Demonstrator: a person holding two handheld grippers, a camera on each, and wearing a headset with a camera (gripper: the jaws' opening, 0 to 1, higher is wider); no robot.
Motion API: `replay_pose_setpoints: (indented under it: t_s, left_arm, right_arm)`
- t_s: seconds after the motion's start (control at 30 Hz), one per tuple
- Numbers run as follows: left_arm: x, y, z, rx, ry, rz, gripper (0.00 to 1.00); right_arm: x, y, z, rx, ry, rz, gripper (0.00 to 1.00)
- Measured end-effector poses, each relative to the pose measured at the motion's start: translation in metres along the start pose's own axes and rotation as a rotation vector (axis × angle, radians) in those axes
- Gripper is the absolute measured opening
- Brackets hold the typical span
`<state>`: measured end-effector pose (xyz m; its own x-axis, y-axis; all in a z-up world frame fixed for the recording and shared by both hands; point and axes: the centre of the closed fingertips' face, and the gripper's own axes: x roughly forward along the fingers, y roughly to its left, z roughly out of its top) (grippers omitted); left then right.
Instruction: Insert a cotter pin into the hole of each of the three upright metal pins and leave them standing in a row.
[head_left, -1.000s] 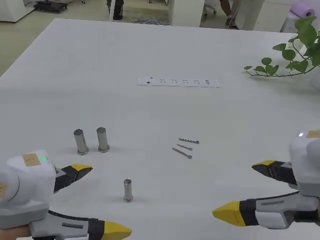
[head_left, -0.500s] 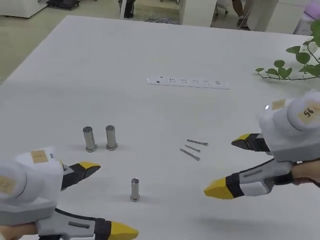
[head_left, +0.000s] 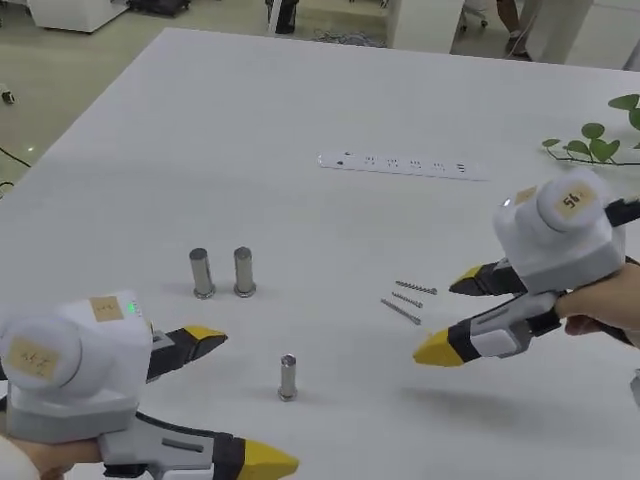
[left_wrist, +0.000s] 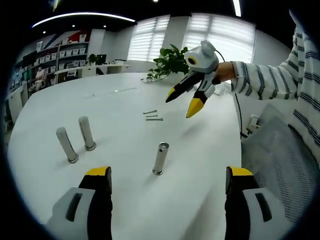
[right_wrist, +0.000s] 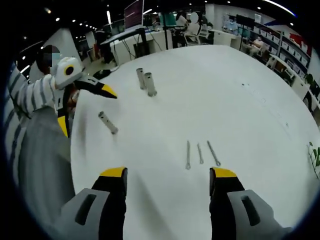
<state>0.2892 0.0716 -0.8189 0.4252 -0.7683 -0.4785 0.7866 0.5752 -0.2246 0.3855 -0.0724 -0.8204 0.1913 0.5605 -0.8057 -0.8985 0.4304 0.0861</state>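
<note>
Progress nil: no cotter fitted. Two pins (head_left: 201, 273) stand left of centre, lone pin (head_left: 288, 377) at lower centre; cotters (head_left: 406, 299) lie loose on desk (head_left: 300, 110), right of centre. Both left tongs (head_left: 260, 400) and right tongs (head_left: 434, 320) gape, empty. All three insertions remain.

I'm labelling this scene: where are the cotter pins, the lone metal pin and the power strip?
cotter pins (head_left: 407, 299), head view, on the middle one of the three.
lone metal pin (head_left: 288, 378), head view, on its shaft.
power strip (head_left: 400, 165), head view, middle of its top face.
</note>
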Motion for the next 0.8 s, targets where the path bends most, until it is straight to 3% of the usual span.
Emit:
replay_pose_setpoints:
  t_s: [0.6,0.8]
  left_arm:
    - [-0.003,-0.003,0.000,-0.028,-0.013,0.003,0.93]
    - [-0.004,0.000,0.000,-0.033,-0.015,0.011,0.94]
  right_arm:
    - [0.021,-0.031,0.006,-0.090,0.102,0.003,0.45]
    - [0.029,-0.039,0.006,-0.078,0.120,0.002,0.35]
